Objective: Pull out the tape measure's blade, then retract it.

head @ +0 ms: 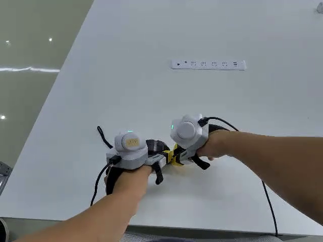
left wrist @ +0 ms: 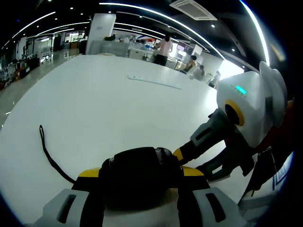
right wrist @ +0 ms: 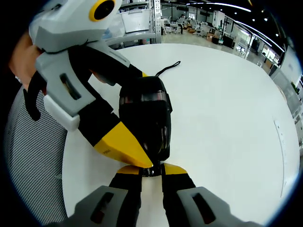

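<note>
White table [head: 151, 75]. A power strip [head: 208, 64] lay flat on it toward the far side.

The tape measure [right wrist: 144, 118], with a black case, was well apart from the power strip. It was on the person's side of the strip and a little to its left, close to the table's near edge. I could not tell whether the case rested on the table or was held just off it.

The left gripper [left wrist: 140, 174] was further left of the power strip than the case. Its yellow-tipped jaws were clamped on the two sides of the case, and the case took up the whole gap between them.

The right gripper [right wrist: 151, 169] was roughly straight in from the power strip toward the person and met the case end-on. Its jaws were almost together, the tips pinched on a small dark part at the case's near edge. That part was too small to tell whether it was the blade tip. One yellow tip of the left gripper sat right by the right gripper's tips, touching or just beside, could not tell.

A thin black strap [left wrist: 47, 151] ran from the case across the table, on the side away from the power strip. A black cable [head: 265, 191] ran from the right gripper over the near table edge, well apart from the power strip.

The left hand [head: 132, 176] and right hand [head: 217, 143] each gripped a gripper body.

People [left wrist: 164, 47] stood beyond the power strip, past the table's far end. Glossy floor [head: 30, 60] showed well left of the power strip, off the table edge.
</note>
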`<state>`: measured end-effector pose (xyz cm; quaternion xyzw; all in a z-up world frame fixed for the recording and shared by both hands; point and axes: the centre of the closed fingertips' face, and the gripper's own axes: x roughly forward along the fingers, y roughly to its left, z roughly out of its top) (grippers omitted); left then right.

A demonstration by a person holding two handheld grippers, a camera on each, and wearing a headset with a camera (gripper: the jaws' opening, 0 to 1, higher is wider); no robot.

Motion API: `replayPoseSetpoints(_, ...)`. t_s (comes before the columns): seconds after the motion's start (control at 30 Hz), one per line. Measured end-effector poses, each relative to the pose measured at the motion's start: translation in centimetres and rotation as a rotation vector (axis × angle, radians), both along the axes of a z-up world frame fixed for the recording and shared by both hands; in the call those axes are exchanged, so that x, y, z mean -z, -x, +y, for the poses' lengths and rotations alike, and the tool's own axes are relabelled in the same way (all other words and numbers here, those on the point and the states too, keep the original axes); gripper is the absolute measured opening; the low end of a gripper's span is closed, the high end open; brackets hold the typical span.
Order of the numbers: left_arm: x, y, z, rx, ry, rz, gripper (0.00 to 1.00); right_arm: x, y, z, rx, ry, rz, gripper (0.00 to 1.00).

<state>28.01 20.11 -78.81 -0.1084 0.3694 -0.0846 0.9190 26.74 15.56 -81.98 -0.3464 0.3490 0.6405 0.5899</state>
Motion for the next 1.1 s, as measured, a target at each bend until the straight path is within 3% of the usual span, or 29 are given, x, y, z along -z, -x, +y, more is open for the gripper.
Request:
replayPoseSetpoints(0.1, 0.0, 0.0, 0.0, -0.002, 0.004, -0.002, 0.59, -0.1, 0.5, -0.2, -0.056, -0.027, 0.010, 0.19)
replayPoseSetpoints(0.17, 0.0, 0.0, 0.0, -0.001, 0.005, -0.001, 0.59, -0.2, 1.0, -0.3, -0.068, -0.043, 0.036, 0.25)
replayPoseSetpoints(0.23, 0.0, 0.0, 0.0, -0.001, 0.005, -0.002, 0.59, -0.2, 1.1, -0.6, -0.070, -0.037, 0.027, 0.27)
replayPoseSetpoints(0.27, 0.0, 0.0, 0.0, 0.000, 0.005, -0.002, 0.59, -0.1, 0.2, -0.9, -0.101, -0.017, -0.044, 0.23)
replayPoseSetpoints(0.3, 0.0, 0.0, 0.0, 0.000, 0.006, -0.002, 0.59, -0.1, 0.1, -1.1, -0.113, -0.009, -0.062, 0.20)
replayPoseSetpoints(0.37, 0.0, 0.1, 0.0, 0.001, 0.008, -0.002, 0.59, -0.2, 0.2, -1.2, -0.054, -0.024, -0.014, 0.18)
replayPoseSetpoints(0.47, 0.0, 0.1, 0.0, 0.001, 0.010, -0.003, 0.59, -0.1, 0.0, -1.1, -0.041, -0.036, -0.019, 0.15)
replayPoseSetpoints(0.77, 0.0, 0.1, -0.1, 0.002, 0.015, 0.002, 0.59, -0.3, 0.1, -0.5, -0.062, -0.069, 0.011, 0.14)
replayPoseSetpoints(1.1, 0.0, 0.1, -0.1, 0.004, 0.029, 0.002, 0.59, -0.2, 0.1, -0.2, -0.109, -0.058, 0.009, 0.14)
